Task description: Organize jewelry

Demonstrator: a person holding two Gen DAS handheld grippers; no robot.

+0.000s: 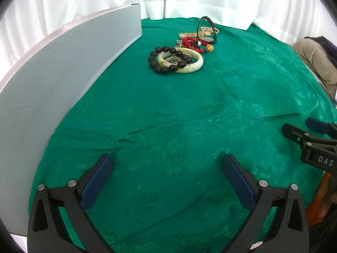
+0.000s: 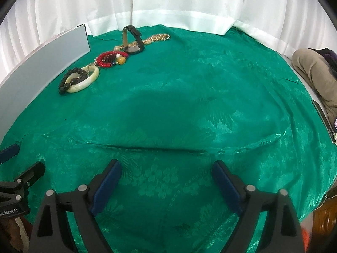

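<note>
- Left gripper (image 1: 168, 164) and right gripper (image 2: 167, 168) are both hovering low over the green patterned cloth (image 1: 189, 105) covering the bench, fingers (image 1: 99, 181) spread wide and released, nothing between them.
- Jewelry is lying in a loose row at the far side of the cloth, near the pale grey flat board (image 1: 52, 80) and well apart from both grippers.
- Pale cream stone bangle (image 1: 194, 64) is sitting nearest, overlapping the black round-bead bracelet (image 1: 160, 68); likely stiff, smooth, slippery and chippable, so pinching across 1 side of the rim is looking safest.
- The black bracelet is probably strung on elastic, light and floppy; gripping across 2 or 3 beads should be holding, but it is touching the bangle and may be dragging it along.
- Small metal rings (image 1: 172, 59) are lying inside the bangle; too thin to judge a hold.
- Red bead bracelet (image 2: 107, 58) with a yellow bead (image 2: 120, 60) is lying just behind; soft, light.
- Black-strapped watch (image 2: 132, 41) is standing up on its band; the stiff strap loop is offering an easy hold.
- Gold bead chain (image 2: 157, 37) is trailing farthest back, limp and tangle-prone; bunching it first may be helping.
</note>
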